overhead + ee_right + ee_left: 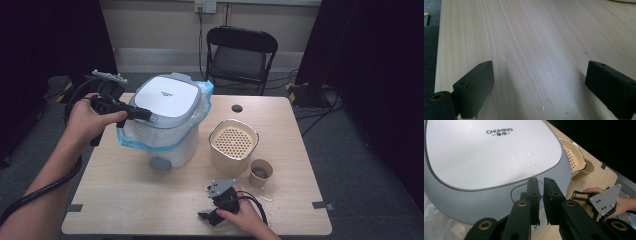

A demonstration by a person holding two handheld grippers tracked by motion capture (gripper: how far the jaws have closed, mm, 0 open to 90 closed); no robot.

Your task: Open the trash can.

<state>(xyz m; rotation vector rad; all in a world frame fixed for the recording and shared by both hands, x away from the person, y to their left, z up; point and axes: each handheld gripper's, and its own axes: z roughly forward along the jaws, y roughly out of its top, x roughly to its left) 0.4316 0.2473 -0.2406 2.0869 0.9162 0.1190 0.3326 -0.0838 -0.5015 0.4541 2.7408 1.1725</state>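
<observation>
Left forearm enters from 7 o'clock corner of high view, reaches toward 1 o'clock. Left hand wraps left gripper, jaws aimed toward 3 o'clock, closed to narrow slit, nothing between. Cable loops under left wrist.

Right hand low at 6 o'clock, holding right gripper; jaws wide apart, nothing between, aimed toward 8 o'clock.

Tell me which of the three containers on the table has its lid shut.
The white trash bin with the grey lid, lined with a blue-edged bag, by the left gripper. The beige perforated-top canister and small paper cup stand uncovered.
</observation>
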